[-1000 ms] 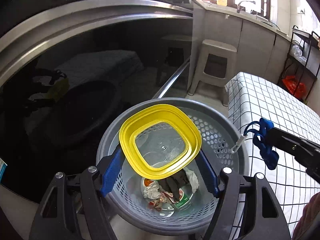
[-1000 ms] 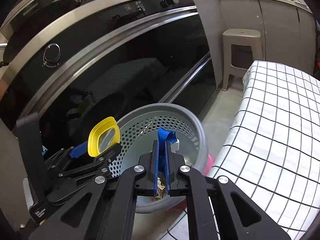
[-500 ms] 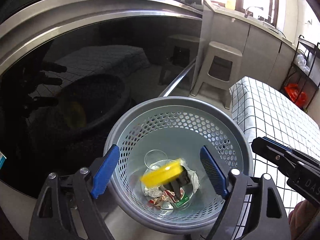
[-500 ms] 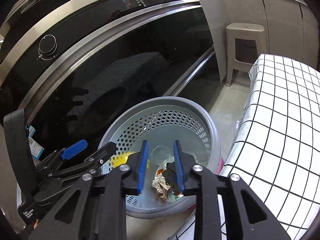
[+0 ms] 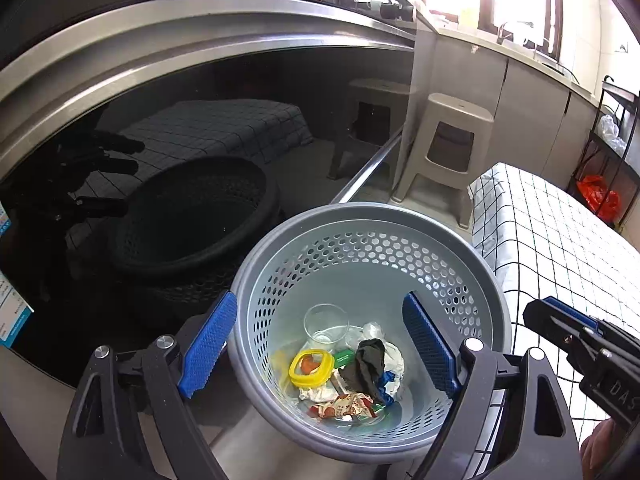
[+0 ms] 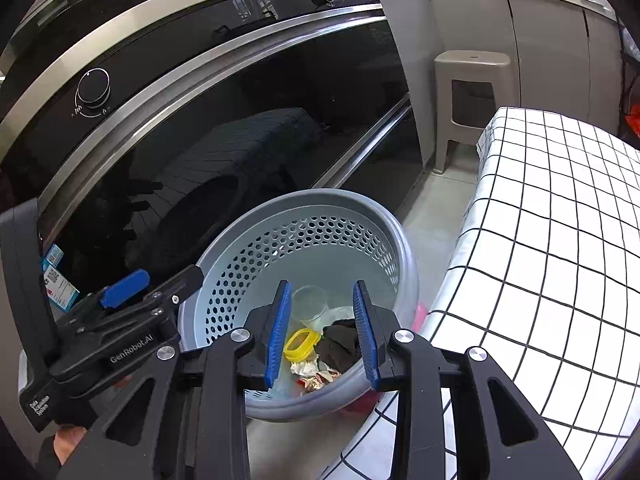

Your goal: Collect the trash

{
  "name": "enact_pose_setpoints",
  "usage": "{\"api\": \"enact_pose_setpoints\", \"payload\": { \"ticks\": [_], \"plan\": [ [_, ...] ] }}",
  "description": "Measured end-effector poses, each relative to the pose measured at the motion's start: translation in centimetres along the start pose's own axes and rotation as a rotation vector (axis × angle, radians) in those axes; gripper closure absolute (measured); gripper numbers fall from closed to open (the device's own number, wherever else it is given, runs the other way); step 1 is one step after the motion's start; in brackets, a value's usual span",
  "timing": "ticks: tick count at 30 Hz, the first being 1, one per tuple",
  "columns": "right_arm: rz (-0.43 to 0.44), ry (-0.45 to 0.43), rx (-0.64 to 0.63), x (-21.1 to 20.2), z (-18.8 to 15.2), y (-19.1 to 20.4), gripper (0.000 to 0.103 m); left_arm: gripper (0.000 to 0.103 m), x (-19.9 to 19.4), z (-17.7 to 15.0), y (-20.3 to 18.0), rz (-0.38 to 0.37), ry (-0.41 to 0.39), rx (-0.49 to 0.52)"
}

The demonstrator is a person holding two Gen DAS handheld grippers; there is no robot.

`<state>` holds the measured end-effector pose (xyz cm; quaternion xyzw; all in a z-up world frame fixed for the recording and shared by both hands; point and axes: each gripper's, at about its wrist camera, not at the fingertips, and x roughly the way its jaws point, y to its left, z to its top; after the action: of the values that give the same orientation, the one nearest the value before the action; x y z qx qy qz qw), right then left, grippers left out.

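Trash lies at the bottom of the grey perforated basket: a yellow lid, a clear cup, a dark rag and crumpled wrappers; the left gripper hangs over the basket, released, its jaws having just been opening, nothing between them; the right gripper hovers above the same basket, its jaws also just opened and empty; a checked cloth covers the desk just beside the basket.
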<state>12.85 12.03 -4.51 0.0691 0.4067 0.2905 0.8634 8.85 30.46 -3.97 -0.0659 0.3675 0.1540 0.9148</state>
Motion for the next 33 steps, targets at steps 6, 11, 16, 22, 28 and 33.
{"api": "enact_pose_setpoints", "payload": {
  "ticks": [6, 11, 16, 22, 28, 33],
  "plan": [
    [-0.031, -0.016, -0.01, -0.5, -0.7, 0.3, 0.064, 0.015, -0.6, -0.2, 0.1, -0.001, -0.012, -0.001],
    [-0.02, -0.017, 0.014, -0.7, -1.1, -0.1, 0.061, 0.014, -0.9, -0.4, 0.4, -0.013, -0.009, -0.012],
    [-0.032, -0.024, 0.018, -0.8, -1.4, -0.1, 0.056, 0.013, -1.2, -0.7, 0.4, -0.006, -0.012, -0.011],
    [-0.047, -0.034, 0.032, -1.1, -1.4, -0.6, 0.049, 0.01, -1.6, -0.9, 0.2, -0.007, -0.021, -0.008],
    [-0.048, -0.04, 0.05, -1.3, -1.6, -1.1, 0.045, 0.008, -1.7, -1.1, -0.2, 0.014, -0.034, 0.005],
    [-0.057, -0.048, 0.062, -1.5, -1.8, -1.6, 0.038, 0.007, -1.8, -1.0, -0.3, 0.02, -0.043, 0.011]
  ]
}}
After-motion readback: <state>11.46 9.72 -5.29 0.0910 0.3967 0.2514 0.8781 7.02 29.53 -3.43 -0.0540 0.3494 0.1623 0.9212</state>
